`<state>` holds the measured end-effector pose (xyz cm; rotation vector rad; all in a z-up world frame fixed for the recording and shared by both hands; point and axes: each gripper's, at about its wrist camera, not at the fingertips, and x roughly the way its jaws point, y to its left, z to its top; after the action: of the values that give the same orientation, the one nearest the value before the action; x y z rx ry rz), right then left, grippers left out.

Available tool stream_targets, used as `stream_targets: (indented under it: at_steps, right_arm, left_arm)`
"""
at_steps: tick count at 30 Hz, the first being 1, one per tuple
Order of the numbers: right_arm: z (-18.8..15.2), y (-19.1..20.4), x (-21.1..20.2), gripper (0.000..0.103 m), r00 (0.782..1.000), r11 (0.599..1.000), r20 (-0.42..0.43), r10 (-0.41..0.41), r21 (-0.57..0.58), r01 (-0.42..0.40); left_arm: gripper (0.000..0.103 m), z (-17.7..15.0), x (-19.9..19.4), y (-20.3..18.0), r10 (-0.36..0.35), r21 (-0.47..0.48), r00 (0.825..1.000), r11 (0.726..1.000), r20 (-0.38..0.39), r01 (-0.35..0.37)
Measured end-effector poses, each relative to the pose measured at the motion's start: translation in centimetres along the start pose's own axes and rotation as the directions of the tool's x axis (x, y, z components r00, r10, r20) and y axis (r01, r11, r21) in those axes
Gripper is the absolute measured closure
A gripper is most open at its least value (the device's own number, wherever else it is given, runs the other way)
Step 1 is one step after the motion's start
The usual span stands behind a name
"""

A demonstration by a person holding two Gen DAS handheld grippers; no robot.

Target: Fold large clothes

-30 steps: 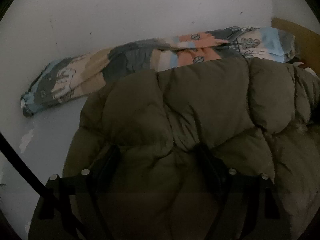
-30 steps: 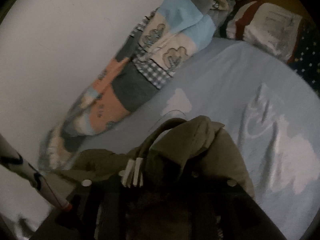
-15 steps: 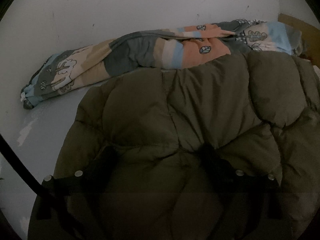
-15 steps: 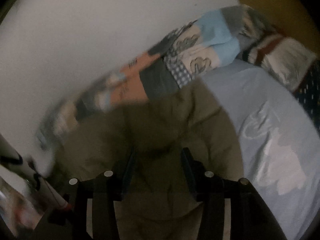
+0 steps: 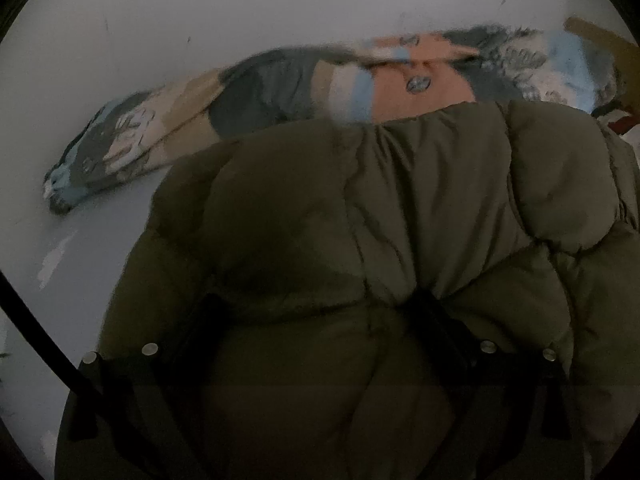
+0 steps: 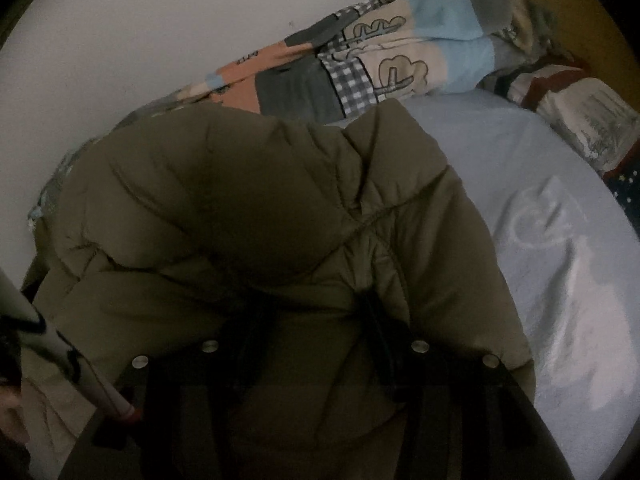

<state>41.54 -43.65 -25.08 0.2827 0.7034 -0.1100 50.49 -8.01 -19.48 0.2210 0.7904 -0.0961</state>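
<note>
An olive-green puffer jacket (image 5: 360,200) lies bunched on the bed and fills most of both views. My left gripper (image 5: 316,300) rests low over its quilted panels. Its jaws are opening wide, with a bulge of jacket between the fingers (image 5: 204,320) and no pinch visible. In the right wrist view the jacket (image 6: 240,200) shows a seam where its folds meet. My right gripper (image 6: 316,304) sits on it, jaws partly apart, with fabric lying between the fingers (image 6: 376,320). The fingertips sink into dark folds.
A rolled patchwork quilt (image 5: 280,88) (image 6: 400,60) lies along the white wall behind the jacket. The pale blue bedsheet (image 6: 520,200) spreads to the right, with pillows (image 6: 580,116) at its far end. A black cable (image 5: 36,328) crosses the left view's lower left corner.
The right gripper let go of the jacket edge with the white tag, rolled, and dropped onto the jacket with its jaws wider. The left jaws spread wider, staying in place.
</note>
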Motion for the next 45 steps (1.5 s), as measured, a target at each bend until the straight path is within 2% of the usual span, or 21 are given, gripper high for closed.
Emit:
stream_targets:
  at_steps: [1,2,3,5,6,7,10,13,16,19,21,24,27,30,37,41,45]
  right_arm:
    - [0.2,0.2,-0.2,0.052,1.000,1.000,-0.013,-0.011,-0.001,0.011]
    - [0.4,0.3,-0.5,0.052,0.999,1.000,-0.030,-0.029,0.004,0.029]
    - [0.7,0.5,-1.2,0.052,0.997,0.999,-0.052,-0.049,0.021,0.050]
    - [0.8,1.0,-4.6,0.052,0.999,0.996,-0.028,-0.018,0.082,0.020]
    - [0.4,1.5,-7.3,0.052,0.999,0.993,0.022,0.045,0.108,-0.048]
    - [-0.2,1.9,-9.2,0.052,0.997,0.991,0.043,0.068,0.111,-0.073]
    - [-1.8,3.0,-12.9,0.052,0.998,0.991,0.049,0.035,0.126,-0.041]
    - [-4.1,3.7,-15.7,0.052,0.996,0.973,0.044,0.078,0.215,-0.086]
    - [-6.6,5.6,-17.4,0.052,0.996,0.967,0.028,0.087,0.240,-0.091]
    - [-8.3,7.6,-18.2,0.052,0.994,0.966,0.033,0.106,0.235,-0.111]
    - [-8.9,8.9,-18.4,0.052,0.995,0.975,0.050,0.088,0.198,-0.096]
    - [-8.4,9.9,-17.7,0.052,0.994,0.992,0.102,0.044,0.115,-0.056]
    - [-7.7,10.0,-15.9,0.052,0.993,0.996,0.122,-0.001,0.084,-0.009]
    - [-7.2,10.0,-13.0,0.052,0.997,0.996,0.076,0.003,0.092,-0.010]
    - [-7.8,11.1,-8.1,0.050,0.999,0.999,-0.028,-0.042,0.004,0.042]
    - [-7.9,10.4,-7.0,0.050,0.998,1.000,-0.056,-0.022,0.013,0.023]
    - [-7.7,10.4,-7.3,0.050,0.998,1.000,-0.058,-0.022,0.014,0.023]
  left_arm:
    - [0.008,-0.2,-1.0,0.5,0.004,-0.022,0.999,1.000,-0.041,-0.005]
    - [0.008,-0.6,-2.2,0.7,-0.021,-0.053,0.998,0.998,-0.058,0.018]
    - [0.008,-1.1,-3.4,1.0,-0.051,-0.078,0.997,0.996,-0.056,0.046]
    - [0.008,-2.5,-6.1,1.4,-0.094,-0.113,0.994,0.990,-0.049,0.088]
    - [0.008,-3.6,-8.0,1.6,-0.089,-0.122,0.995,0.989,-0.050,0.082]
    - [0.008,-4.4,-9.1,1.7,-0.081,-0.125,0.995,0.989,-0.053,0.074]
    - [0.008,-6.8,-12.1,1.9,-0.075,-0.146,0.994,0.987,-0.076,0.063]
    - [0.008,-9.6,-15.2,2.1,-0.080,-0.189,0.994,0.980,-0.070,0.065]
    - [0.008,-11.3,-16.5,2.5,-0.018,-0.188,0.999,0.982,-0.047,0.009]
    - [0.008,-11.2,-16.1,3.2,0.007,-0.185,0.999,0.983,-0.036,-0.013]
    - [0.008,-11.1,-15.5,3.4,0.016,-0.199,1.000,0.980,-0.009,-0.018]
    - [0.008,-10.5,-13.8,2.8,0.013,-0.180,1.000,0.983,-0.016,-0.016]
    - [0.008,-10.0,-11.8,2.0,0.052,-0.133,0.998,0.990,-0.037,-0.056]
    - [0.008,-9.8,-10.0,1.6,0.050,-0.112,0.996,0.992,-0.075,-0.058]
    - [0.003,-9.6,-8.0,1.9,0.023,-0.101,0.992,0.994,-0.125,-0.035]
    - [0.002,-9.5,-7.7,1.7,0.040,-0.099,0.991,0.994,-0.127,-0.053]
    - [0.002,-9.2,-9.2,1.8,0.054,-0.119,0.995,0.991,-0.083,-0.064]
